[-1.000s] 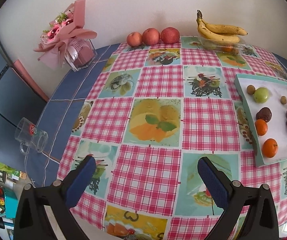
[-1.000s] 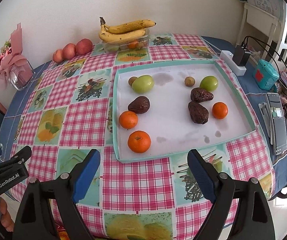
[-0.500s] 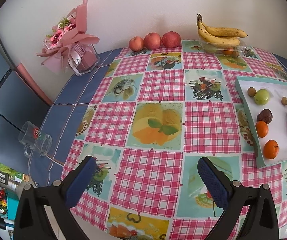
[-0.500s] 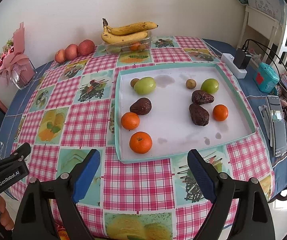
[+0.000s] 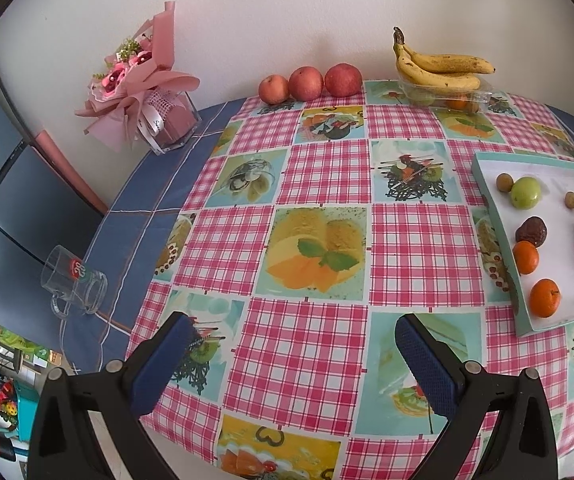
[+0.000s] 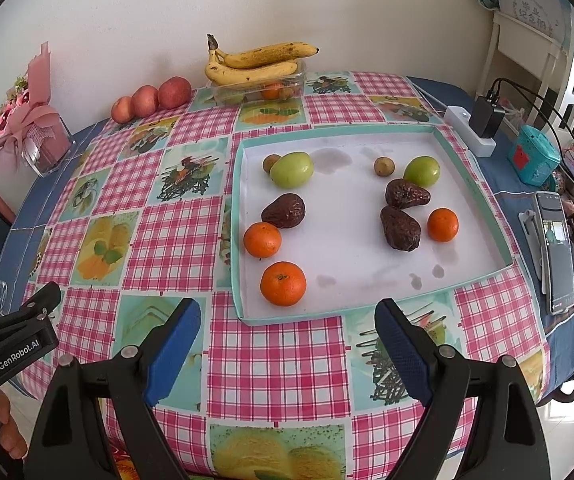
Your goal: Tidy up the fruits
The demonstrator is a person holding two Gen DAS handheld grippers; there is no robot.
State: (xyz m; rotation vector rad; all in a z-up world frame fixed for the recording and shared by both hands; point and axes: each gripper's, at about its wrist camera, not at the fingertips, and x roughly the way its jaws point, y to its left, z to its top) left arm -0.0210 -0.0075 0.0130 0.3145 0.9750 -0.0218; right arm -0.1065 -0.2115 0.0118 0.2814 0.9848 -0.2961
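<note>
— So, where do the fruits sit?

— Mostly in the shallow tray [image 6: 471, 191] near the table's [image 6: 279, 356] right edge. Along the tray's left rim: a small brown fruit [image 6: 270, 163] touching a green fruit [image 6: 291, 169], a dark avocado [image 6: 284, 211], then two oranges [image 6: 262, 239], the nearer orange [image 6: 283, 283] close to the tray's front rim.

— And the tray's right half?

— Another small brown fruit [image 6: 383, 166], a green one [image 6: 421, 171], two avocados [image 6: 401, 222] touching, and an orange [image 6: 442, 224] just beside them.

— Anything outside the tray?

— Three apples [image 5: 309, 83] in a row at the table's far edge, and bananas [image 6: 256, 63] lying on a clear box [image 6: 259, 91] beside them.

— The grippers?

— The right gripper [image 6: 287, 344] hangs over the table's near edge, jaws spread wide, holding nothing. The left gripper [image 5: 295, 364] is likewise spread and empty, over the near edge further left.
</note>
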